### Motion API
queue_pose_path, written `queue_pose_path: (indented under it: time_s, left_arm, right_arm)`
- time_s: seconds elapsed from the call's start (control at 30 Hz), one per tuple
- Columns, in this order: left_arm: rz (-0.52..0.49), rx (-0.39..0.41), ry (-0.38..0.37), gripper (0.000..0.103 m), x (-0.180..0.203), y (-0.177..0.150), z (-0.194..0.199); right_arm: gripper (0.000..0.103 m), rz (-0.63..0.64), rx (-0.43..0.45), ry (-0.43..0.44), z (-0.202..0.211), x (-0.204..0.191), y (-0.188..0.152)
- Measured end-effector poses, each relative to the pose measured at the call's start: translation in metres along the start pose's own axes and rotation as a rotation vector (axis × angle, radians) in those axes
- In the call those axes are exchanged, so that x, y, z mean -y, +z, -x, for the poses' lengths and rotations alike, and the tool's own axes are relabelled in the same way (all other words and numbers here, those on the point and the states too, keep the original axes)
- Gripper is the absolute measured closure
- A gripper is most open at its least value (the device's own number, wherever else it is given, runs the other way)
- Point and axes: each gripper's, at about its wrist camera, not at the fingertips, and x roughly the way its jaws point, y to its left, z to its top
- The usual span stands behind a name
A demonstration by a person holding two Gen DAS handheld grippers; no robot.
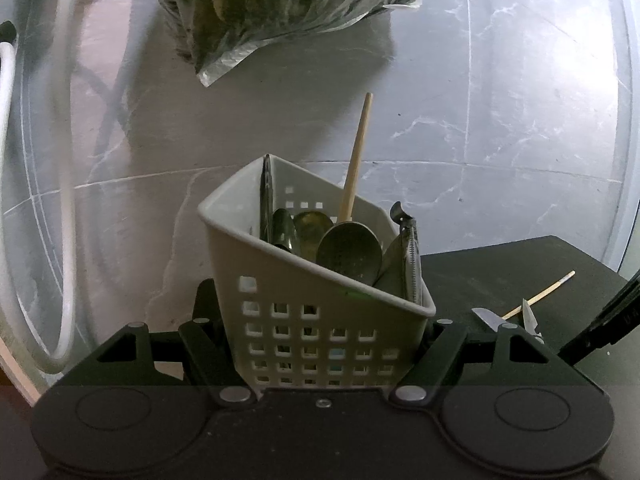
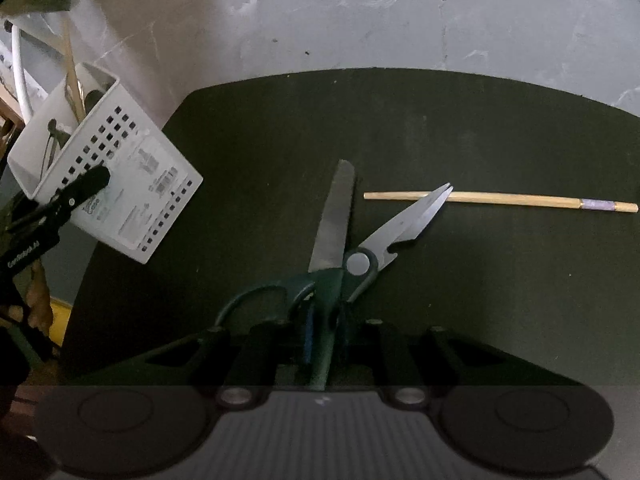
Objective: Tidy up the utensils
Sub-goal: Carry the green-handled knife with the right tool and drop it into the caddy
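Scissors-loading step: left gripper (image 1: 320,344) clamped on caddy (image 1: 312,280) at lower centre, right gripper (image 2: 320,344) clamped on open scissors (image 2: 340,248) mid-frame over mat (image 2: 480,128); next, blades-down insertion into caddy, chopstick (image 2: 500,199) outstanding.

My left gripper (image 1: 320,344) is matte black plastic: two flat angled linkage arms with triangular cut-outs, joined by round silver pivot screws, above a broad body bearing two shallow circular discs and one small central screw. My right gripper (image 2: 320,344) has the same black links, silver pivots and twin discs, plus a ribbed grey panel between them. White lettering marks one black arm.
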Motion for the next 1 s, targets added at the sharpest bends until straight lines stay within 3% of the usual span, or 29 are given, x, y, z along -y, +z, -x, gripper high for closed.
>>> queue_pose_path:
  time_s: [0.13, 0.2, 0.23, 0.3, 0.37, 0.53, 0.73, 1.0]
  left_arm:
    - [-0.004, -0.002, -0.003, 0.026, -0.001, 0.000, -0.001]
    - [-0.004, -0.004, -0.004, 0.026, -0.001, 0.001, -0.001]
    - [-0.004, -0.004, -0.004, 0.026, -0.001, 0.001, 0.000]
    - [-0.003, -0.004, -0.003, 0.026, -0.001, 0.001, 0.000]
    - [-0.002, -0.005, -0.004, 0.026, 0.000, 0.001, 0.000]
    - [-0.003, -0.003, -0.008, 0.026, -0.001, 0.001, 0.001]
    - [-0.009, 0.001, -0.020, 0.026, -0.003, -0.001, 0.000]
    - [-0.023, -0.003, -0.037, 0.026, -0.007, 0.000, 0.000]
  right_arm:
    - [0.071, 0.023, -0.049, 0.016, -0.008, -0.002, 0.001]
    - [0.071, 0.032, -0.059, 0.013, -0.009, -0.006, 0.003]
    - [0.072, 0.039, -0.062, 0.012, -0.009, -0.007, 0.004]
    - [0.085, 0.033, -0.061, 0.014, -0.008, -0.006, 0.006]
    - [0.086, 0.008, -0.074, 0.014, -0.009, -0.003, 0.005]
    - [0.087, -0.101, -0.033, 0.054, 0.001, 0.006, 0.001]
    - [0.091, -0.258, 0.079, 0.148, 0.023, 0.017, -0.011]
    - [0.091, -0.495, 0.085, 0.314, 0.008, 0.026, -0.034]
